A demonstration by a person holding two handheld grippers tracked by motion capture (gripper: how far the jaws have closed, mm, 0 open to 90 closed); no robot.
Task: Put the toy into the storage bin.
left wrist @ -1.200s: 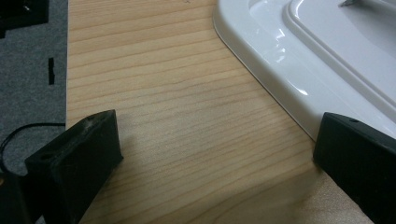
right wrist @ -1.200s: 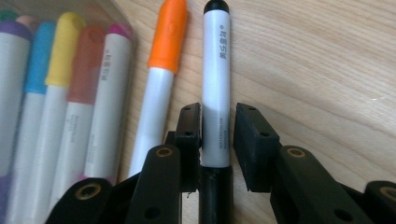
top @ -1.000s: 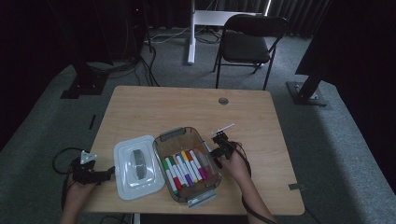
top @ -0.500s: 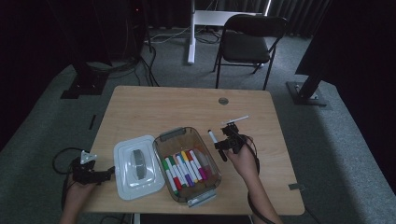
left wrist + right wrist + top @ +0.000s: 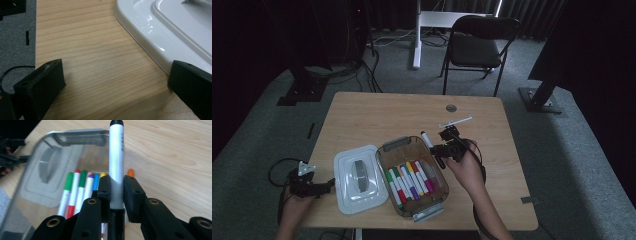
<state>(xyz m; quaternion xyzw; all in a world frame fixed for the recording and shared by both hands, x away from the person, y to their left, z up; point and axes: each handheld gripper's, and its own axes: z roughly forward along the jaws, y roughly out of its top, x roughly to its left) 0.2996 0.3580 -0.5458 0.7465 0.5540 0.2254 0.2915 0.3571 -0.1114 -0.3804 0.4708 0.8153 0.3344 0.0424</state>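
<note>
**Black-capped marker is coming up out of the box**

The white-barrelled marker with a black cap [image 5: 116, 157] is being carried clear of the table, clamped between the pads of the right tongs [image 5: 117, 192]; in the high view it [image 5: 432, 146] is hanging just past the far right corner of the clear plastic storage box [image 5: 384, 159]. A second ago the same tongs were sitting low at that rim of the box; now they are standing visibly higher and a little farther from the person, with the marker pointing away over the wood. That suggests the pick has succeeded and the marker is leaving the set, most likely heading for a spot on the bare table to the right.

Inside the box, the row of coloured markers [image 5: 409, 181] is lying side by side, undisturbed. To its left the white plastic lid with a grey handle [image 5: 357, 177] is resting flat on the light wooden table [image 5: 377, 117].

The left tongs [image 5: 330, 184] are waiting at the near left edge, jaws spread and empty, one jaw close to the lid's rim, unmoved over that second. A thin white stick [image 5: 455, 122] is lying beyond the right hand.
</note>
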